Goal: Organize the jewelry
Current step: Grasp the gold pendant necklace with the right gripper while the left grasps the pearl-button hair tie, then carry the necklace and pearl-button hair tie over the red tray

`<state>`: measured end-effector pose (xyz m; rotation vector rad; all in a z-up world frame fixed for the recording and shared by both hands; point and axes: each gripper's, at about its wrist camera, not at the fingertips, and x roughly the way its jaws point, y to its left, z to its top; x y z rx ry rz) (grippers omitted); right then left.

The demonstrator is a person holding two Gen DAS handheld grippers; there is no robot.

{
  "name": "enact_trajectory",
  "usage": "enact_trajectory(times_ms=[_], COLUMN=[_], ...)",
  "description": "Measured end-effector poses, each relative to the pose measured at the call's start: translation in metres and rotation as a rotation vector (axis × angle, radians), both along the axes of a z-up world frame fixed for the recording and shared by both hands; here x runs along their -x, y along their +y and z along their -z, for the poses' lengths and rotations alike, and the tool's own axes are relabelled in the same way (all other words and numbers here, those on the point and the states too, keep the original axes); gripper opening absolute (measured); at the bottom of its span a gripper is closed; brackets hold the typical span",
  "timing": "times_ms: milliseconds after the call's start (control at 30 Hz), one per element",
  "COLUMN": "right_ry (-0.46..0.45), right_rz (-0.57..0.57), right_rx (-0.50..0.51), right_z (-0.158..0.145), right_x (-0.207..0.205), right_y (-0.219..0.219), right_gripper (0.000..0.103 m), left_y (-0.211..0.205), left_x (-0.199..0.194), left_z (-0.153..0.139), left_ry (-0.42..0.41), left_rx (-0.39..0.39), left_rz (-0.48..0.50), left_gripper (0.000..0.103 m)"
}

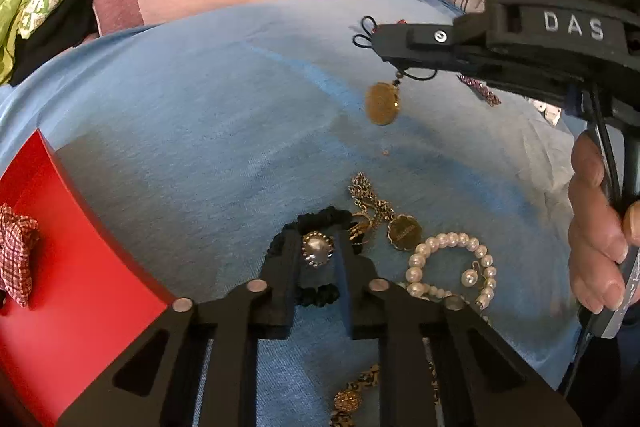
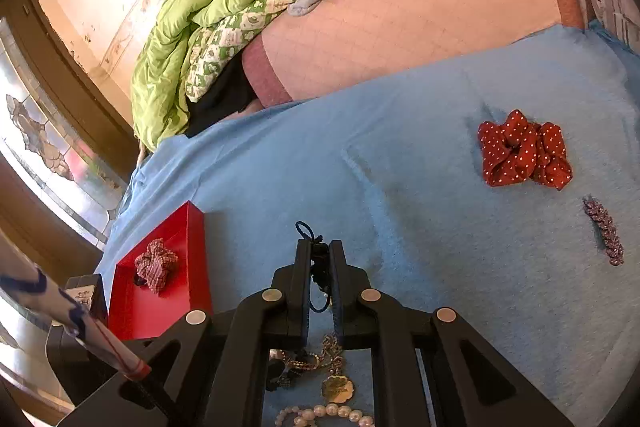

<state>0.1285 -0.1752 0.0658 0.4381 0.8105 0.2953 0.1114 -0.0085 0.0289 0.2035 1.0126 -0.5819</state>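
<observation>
1. The left hand-held gripper (image 1: 316, 267) hangs low over the blue bed cover (image 1: 200, 131). Its jaws are apart and hold nothing. A pearl brooch (image 1: 317, 248) on a black scrunchie (image 1: 320, 219) sits between them.
2. Just beside lie a pearl bracelet (image 1: 452, 267) and a gold chain (image 1: 368, 199).
3. The right hand-held gripper (image 2: 320, 259) is clenched on a dark cord (image 2: 306, 229). A gold pendant (image 1: 382, 103) swings from the cord, up in the air.
4. The red box (image 2: 160, 267) sits to the left, with a checked scrunchie (image 2: 156, 265) inside.
5. Farther off lie a dotted red scrunchie (image 2: 524, 153) and a purple clip (image 2: 604, 231).
6. The pendant likely goes in the box. Move slowly, so it does not swing, and let go only when it is low inside.
</observation>
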Motion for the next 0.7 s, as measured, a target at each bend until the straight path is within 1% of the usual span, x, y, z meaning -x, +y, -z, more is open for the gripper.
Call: enact_trajectory(times_ms=[67,133,200,300,333,433,533,633,667,700], right_ry=[0.001,0.001,0.000,0.001,0.002,-0.001,-0.006,-0.021,-0.026,-0.029], right_rz=[0.001,0.000,0.000,0.000,-0.002,-0.001,0.004,0.010,0.010,0.011], right_rx=[-0.004,-0.007,-0.006,-0.007,-0.008,-0.005,-0.006,-0.004,-0.004,-0.004], right_z=[0.000,0.001,0.000,0.001,0.001,0.000,-0.001,-0.005,-0.006,-0.007], right_x=[0.000,0.000,0.000,0.000,0.000,0.001,0.002,0.003,0.004,0.005], right_y=[0.000,-0.001,0.000,-0.001,0.000,-0.001,-0.001,-0.001,-0.002,-0.002], right_gripper=[0.010,0.010,0.010,0.010,0.010,0.010,0.010,0.010,0.010,0.010], left_y=[-0.002,-0.001,-0.004,-0.009,-0.010,-0.006,-0.003,0.005,0.010,0.013], left_x=[-0.002,-0.003,-0.003,0.000,0.000,-0.003,-0.005,-0.004,-0.004,-0.004], left_z=[0.004,0.005,0.009,0.012,0.012,0.010,0.007,-0.008,-0.018,-0.023], left_ry=[0.007,0.011,0.025,-0.007,-0.007,0.000,-0.019,-0.061,-0.081,-0.092], left_rx=[-0.016,-0.012,-0.028,-0.063,-0.064,-0.032,-0.022,0.038,0.084,0.108], left_rz=[-0.004,-0.005,0.000,0.010,0.010,-0.007,-0.022,-0.037,-0.047,-0.053], left_gripper=[0.014,0.014,0.018,0.018,0.018,0.018,0.017,0.017,0.017,0.017])
